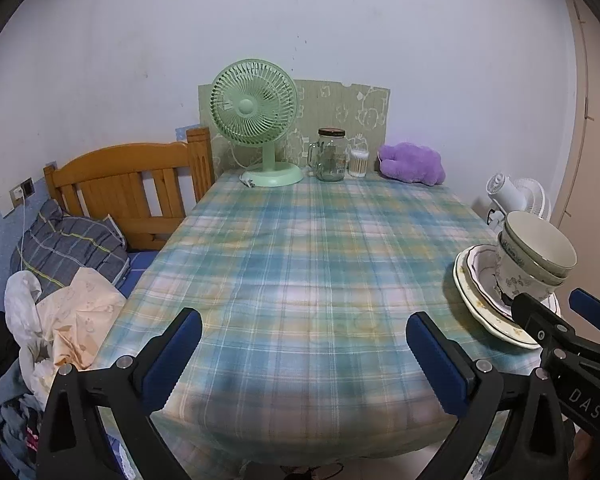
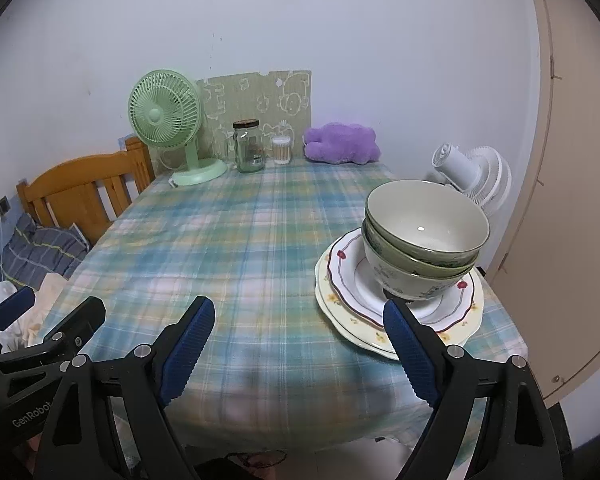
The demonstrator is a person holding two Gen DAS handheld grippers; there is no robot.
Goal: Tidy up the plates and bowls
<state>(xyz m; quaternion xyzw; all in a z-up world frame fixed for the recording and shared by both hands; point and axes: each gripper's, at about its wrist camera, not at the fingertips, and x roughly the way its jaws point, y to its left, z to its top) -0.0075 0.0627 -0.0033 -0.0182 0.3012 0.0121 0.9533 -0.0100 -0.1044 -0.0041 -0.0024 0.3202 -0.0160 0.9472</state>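
Two bowls point(image 2: 424, 236) sit nested, on two stacked plates point(image 2: 400, 312), at the right near corner of the desk point(image 2: 228, 240), close to its edge. Ceramic by the look: stiff, heavy for the size, glazed so likely slippery, breakable if dropped. Top bowl leans a bit in the lower one, so the stack could shift when touched. Best hold, I'd judge, is pinching a bowl rim, one pad inside and one outside; plates by the rim too, lifting an edge first since they lie flat.

Right claw point(image 2: 296, 352) is spread wide, empty, low over the near edge, its right finger point(image 2: 410, 354) just in front of the plates; contact can't be told. Left claw point(image 1: 304, 360) is also wide, empty, over bare cloth, well apart from the stack.

Far end: green fan point(image 2: 168, 120), jar point(image 2: 249, 148), purple plush point(image 2: 340, 144).
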